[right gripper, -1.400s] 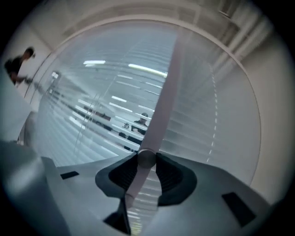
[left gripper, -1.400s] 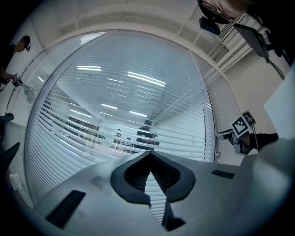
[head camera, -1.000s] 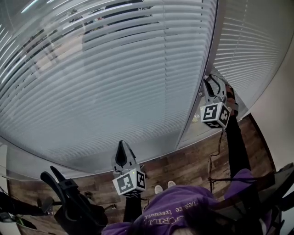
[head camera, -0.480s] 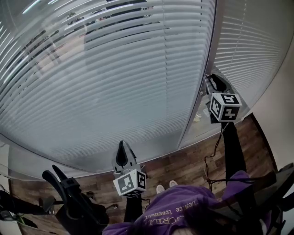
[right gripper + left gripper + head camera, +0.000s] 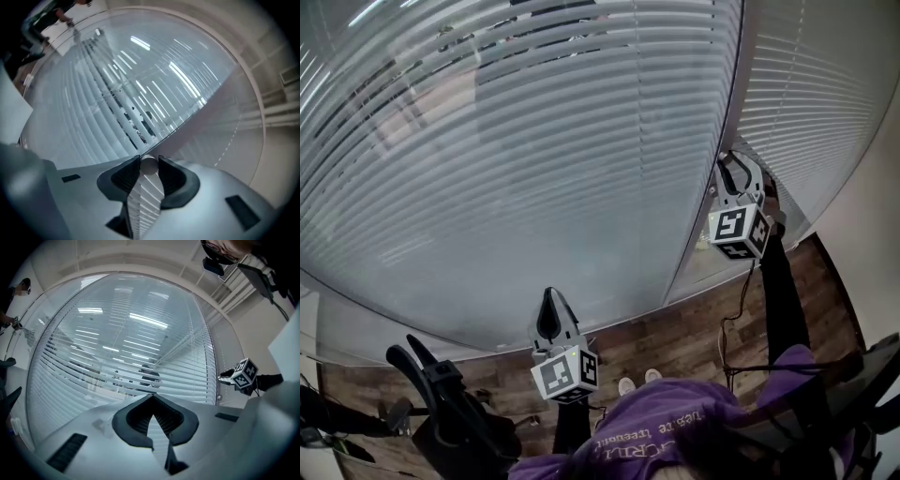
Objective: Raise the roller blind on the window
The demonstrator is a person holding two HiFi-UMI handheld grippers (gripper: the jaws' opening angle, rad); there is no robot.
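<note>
The right gripper [image 5: 733,161] rolled on its own axis in the space of a second. Its marker cube [image 5: 738,232] swung up and to the right by the half-second mark, showing different faces. It then dropped back to almost where it began, with only the body turning behind the jaw tips. Whether the blind's slats [image 5: 534,169] tilted with the twist could not be made out.

The blind's slats [image 5: 534,169] across the upper frame look smooth and faintly glossy, streaked with light. The floor [image 5: 675,337] at lower centre is matt brown wood planking. The left tool [image 5: 151,395] and right tool [image 5: 149,161] have smooth matt grey plastic shells and black ribbed pads [image 5: 125,177]. The right tool's pads press a smooth pale rod [image 5: 149,167]. The shirt [image 5: 656,422] at the bottom edge is purple cloth.
</note>
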